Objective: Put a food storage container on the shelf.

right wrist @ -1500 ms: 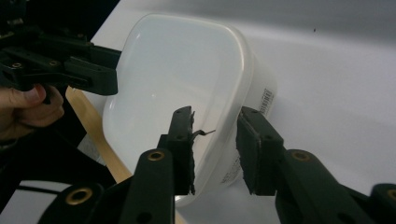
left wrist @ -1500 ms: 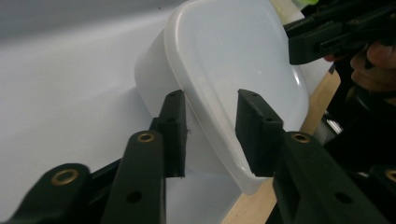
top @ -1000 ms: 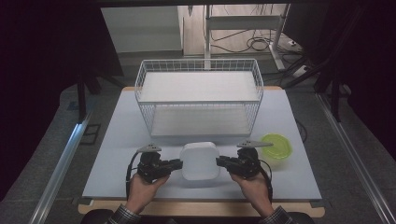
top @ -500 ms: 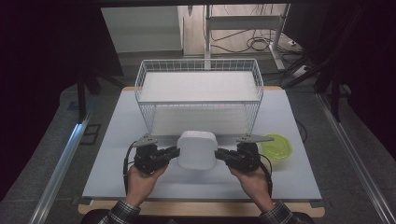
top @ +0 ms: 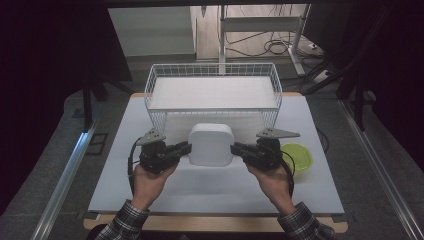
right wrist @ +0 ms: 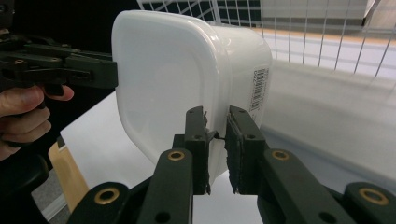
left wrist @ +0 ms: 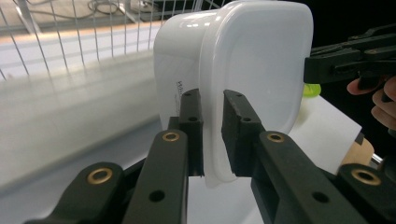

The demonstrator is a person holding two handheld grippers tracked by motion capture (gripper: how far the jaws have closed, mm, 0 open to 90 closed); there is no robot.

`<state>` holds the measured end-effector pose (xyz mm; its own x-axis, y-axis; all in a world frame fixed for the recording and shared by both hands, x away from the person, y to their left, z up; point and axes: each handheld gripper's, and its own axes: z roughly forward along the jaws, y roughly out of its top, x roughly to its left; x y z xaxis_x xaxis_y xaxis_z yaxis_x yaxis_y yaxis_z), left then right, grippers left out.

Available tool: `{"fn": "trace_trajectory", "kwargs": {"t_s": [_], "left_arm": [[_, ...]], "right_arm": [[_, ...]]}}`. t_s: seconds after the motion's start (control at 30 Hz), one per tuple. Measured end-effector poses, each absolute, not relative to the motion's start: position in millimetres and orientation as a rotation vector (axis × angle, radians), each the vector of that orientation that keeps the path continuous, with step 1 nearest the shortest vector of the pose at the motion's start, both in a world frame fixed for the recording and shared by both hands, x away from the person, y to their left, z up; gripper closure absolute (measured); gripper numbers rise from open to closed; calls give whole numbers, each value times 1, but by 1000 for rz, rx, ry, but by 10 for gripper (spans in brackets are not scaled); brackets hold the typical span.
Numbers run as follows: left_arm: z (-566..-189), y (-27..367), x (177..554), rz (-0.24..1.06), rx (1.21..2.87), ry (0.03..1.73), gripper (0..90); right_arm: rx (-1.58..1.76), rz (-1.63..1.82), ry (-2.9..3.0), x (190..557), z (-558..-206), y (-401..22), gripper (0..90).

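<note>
A white plastic container [top: 211, 145] with rounded corners hangs above the table, held from both sides. My left gripper [top: 186, 148] is shut on the rim of its left edge, and my right gripper [top: 235, 149] is shut on the rim of its right edge. In the left gripper view the jaws pinch the thin rim of the container [left wrist: 243, 70], with the other gripper at the far side. In the right gripper view the jaws clamp the rim of the container [right wrist: 177, 79] likewise. The white wire basket [top: 212, 70] stands just behind it.
A lime-green bowl [top: 297, 156] sits on the table to the right of my right hand. The white table top [top: 210, 190] ends at a wooden front edge. Metal rails run along both sides on the floor.
Both grippers have risen with the white container between them, lifting it off the table and closer to the front of the wire basket.
</note>
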<state>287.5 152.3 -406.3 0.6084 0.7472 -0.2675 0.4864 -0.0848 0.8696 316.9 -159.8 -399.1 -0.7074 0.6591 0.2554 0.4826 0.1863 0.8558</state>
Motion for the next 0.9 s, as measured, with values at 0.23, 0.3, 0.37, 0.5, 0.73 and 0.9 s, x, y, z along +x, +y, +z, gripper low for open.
{"fn": "trace_trajectory", "kwargs": {"t_s": [0.23,0.3,0.37,0.5,0.73,0.9], "left_arm": [[-388,152,291,339,1720,998,795],[-383,152,292,346,1713,994,795],[-378,153,293,354,1707,989,796],[-367,154,295,376,1691,981,796],[-350,157,302,406,1673,966,796],[-336,159,310,423,1660,952,796]], "right_arm": [[1087,1540,2250,324,-382,-156,785],[1073,1543,2238,326,-377,-156,784],[1068,1547,2230,327,-371,-155,783],[1040,1552,2213,330,-359,-153,782],[1008,1548,2181,337,-340,-148,780],[990,1554,2155,343,-325,-145,779]]}}
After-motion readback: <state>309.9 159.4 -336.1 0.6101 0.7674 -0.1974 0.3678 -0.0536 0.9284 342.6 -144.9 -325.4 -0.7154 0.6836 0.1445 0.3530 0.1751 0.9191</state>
